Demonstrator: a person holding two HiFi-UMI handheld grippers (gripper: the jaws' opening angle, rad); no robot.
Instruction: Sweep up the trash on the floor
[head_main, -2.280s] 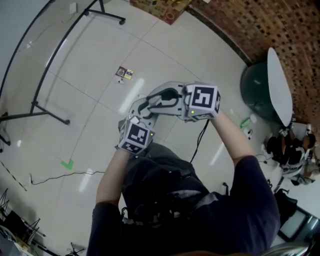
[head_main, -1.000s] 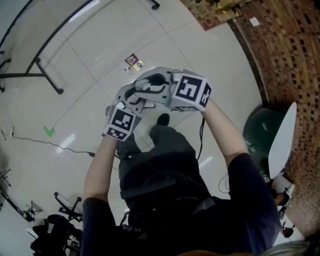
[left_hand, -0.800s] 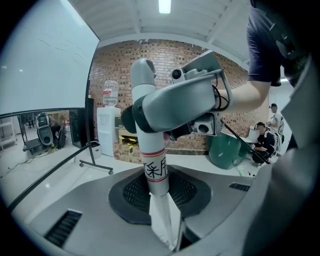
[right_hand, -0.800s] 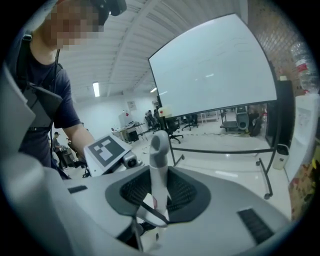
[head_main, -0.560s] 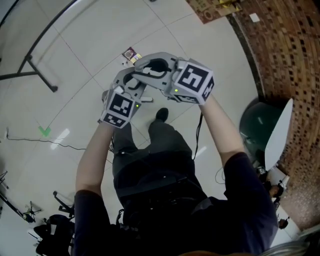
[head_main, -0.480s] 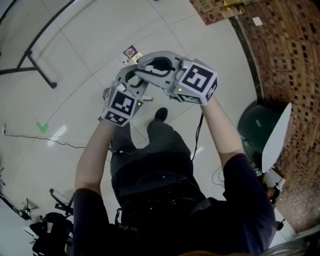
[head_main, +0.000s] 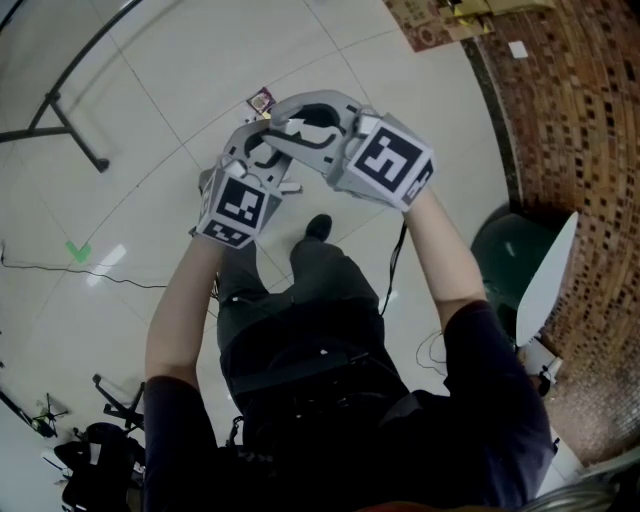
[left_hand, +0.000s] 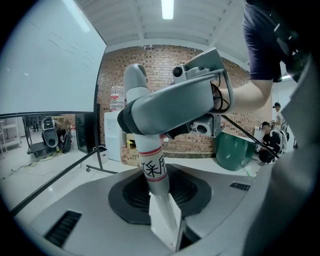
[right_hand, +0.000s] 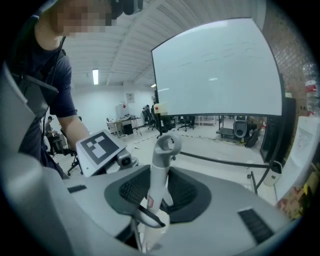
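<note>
Both tongs have come forward to the trash (head_main: 262, 100), which lies unswept on the floor (head_main: 150, 120) just beyond them. My left tongs (left_hand: 167, 235) clamp a banded handle (left_hand: 152, 175). My right tongs (right_hand: 145, 235), just eased wider, hold a second handle (right_hand: 160, 170). All the sweeping is left to do, I judge.

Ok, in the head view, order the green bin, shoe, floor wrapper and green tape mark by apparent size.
Largest: green bin.
Next: shoe, only part showing.
Smallest: wrapper and green tape mark, which look alike, so unranked.
</note>
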